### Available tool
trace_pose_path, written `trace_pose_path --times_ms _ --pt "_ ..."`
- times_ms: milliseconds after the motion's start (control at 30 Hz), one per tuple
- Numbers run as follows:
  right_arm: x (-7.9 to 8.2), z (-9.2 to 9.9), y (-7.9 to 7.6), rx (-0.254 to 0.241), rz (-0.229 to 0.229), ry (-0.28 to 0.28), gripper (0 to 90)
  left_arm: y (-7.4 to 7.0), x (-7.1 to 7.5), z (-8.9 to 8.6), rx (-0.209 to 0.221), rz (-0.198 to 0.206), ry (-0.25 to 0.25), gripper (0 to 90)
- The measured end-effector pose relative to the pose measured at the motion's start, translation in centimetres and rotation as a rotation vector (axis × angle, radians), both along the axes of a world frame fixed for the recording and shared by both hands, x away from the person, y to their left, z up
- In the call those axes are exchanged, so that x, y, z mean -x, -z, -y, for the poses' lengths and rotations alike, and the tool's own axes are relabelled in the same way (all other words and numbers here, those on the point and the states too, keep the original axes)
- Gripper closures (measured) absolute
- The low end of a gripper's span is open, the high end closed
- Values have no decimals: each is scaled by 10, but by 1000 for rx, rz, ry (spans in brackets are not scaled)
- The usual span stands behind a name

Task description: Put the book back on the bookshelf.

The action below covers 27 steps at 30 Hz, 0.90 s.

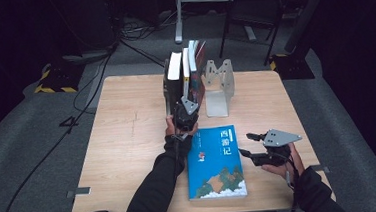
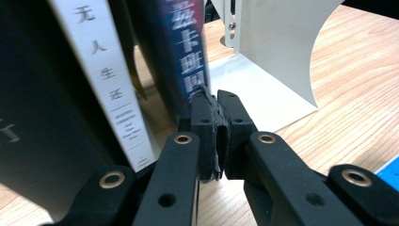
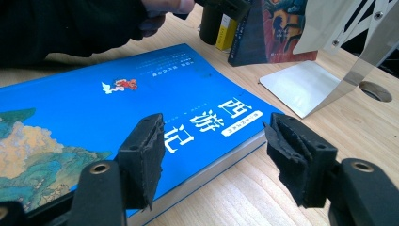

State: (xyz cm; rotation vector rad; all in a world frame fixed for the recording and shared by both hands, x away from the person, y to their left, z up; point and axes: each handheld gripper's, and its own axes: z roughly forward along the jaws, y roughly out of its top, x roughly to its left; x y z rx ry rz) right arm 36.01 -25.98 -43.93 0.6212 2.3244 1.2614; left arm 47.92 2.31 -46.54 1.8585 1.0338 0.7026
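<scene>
the left tongs (image 1: 184, 109) sit at the foot of the row of upright books (image 1: 186, 76) on the wooden table (image 1: 128, 140), their pads pressed together with nothing between them, right beside the dark blue book (image 2: 186, 52) and in front of the white metal bookend (image 1: 218, 86). the right tongs (image 1: 251, 145) rest low over the table at the right edge of the blue book (image 1: 216, 162) lying flat near the front, standing part open and empty. one pad (image 3: 141, 157) is above the blue cover and the other off its edge above bare wood.
</scene>
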Motion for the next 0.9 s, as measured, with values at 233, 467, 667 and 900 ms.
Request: trace_pose_path --times_ms 233,467,667,900 --pt "1 0 0 0 1 -3 373 -4 1 4 0 -10 25 767" --pt "4 1 0 13 -6 -5 372 -24 17 -14 -10 8 120 666" --pt "9 3 0 23 -22 -13 368 -36 36 -30 -30 39 210 640" --pt "16 7 2 38 -44 -26 364 -30 61 -52 -81 -9 307 555"
